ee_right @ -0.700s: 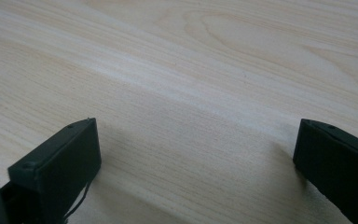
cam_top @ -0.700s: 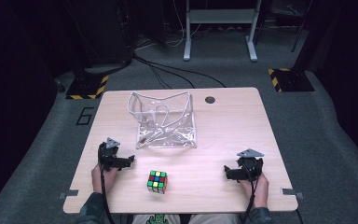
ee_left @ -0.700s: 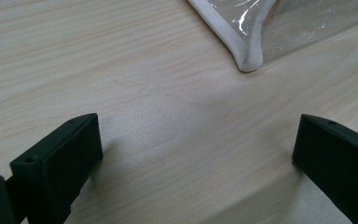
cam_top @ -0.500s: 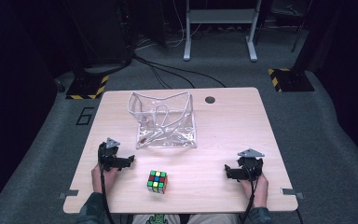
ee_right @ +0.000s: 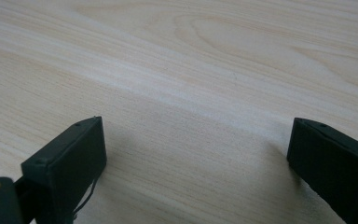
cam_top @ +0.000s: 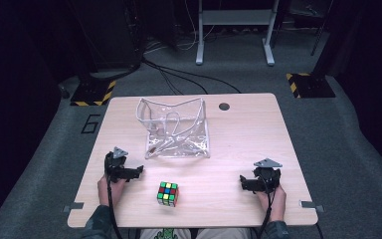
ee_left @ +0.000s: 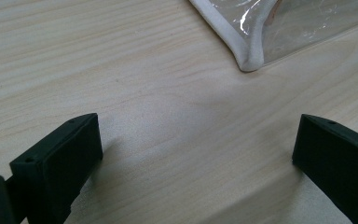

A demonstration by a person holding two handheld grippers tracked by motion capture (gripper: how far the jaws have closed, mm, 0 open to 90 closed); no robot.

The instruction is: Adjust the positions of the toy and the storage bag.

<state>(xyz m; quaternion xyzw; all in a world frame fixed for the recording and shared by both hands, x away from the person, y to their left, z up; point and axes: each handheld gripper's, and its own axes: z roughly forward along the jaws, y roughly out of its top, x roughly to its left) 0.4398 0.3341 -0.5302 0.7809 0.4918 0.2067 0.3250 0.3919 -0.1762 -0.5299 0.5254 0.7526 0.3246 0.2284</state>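
Nothing has clearly moved since the earlier frames: both hands, the cube and the bag lie where they did, and at most the right gripper sits a touch differently on the wood, too slight to be sure of.

Nearest the person, the cube [cam_top: 167, 193] stands on the table [cam_top: 238, 134] close to the near edge, left of centre, with green, yellow, red and blue stickers showing. It is untouched, and sits between the two grippers but much closer to the left one.

Left of the cube, a little farther in, the left gripper [cam_top: 138, 170] rests on the table in the person's left hand [cam_top: 108, 185], its jaws pointing right toward the cube's side of the table. In the left gripper view the jaws stand wide apart with bare wood between them, and the white-edged near corner of the bag [ee_left: 251, 58] lies just ahead, apart from both jaws.

Over on the right, well apart from the cube, the right gripper [cam_top: 242, 181] lies on the table in the right hand [cam_top: 274, 198], jaws pointing left. In the right gripper view its jaws are likewise spread wide over bare wood.

Farther off, at mid-table, the clear plastic bag [cam_top: 176, 129] stands open and crumpled, its white trim marking the rim. Beyond it, right of the bag, a dark round hole [cam_top: 224, 106] sits near the far edge of the table.
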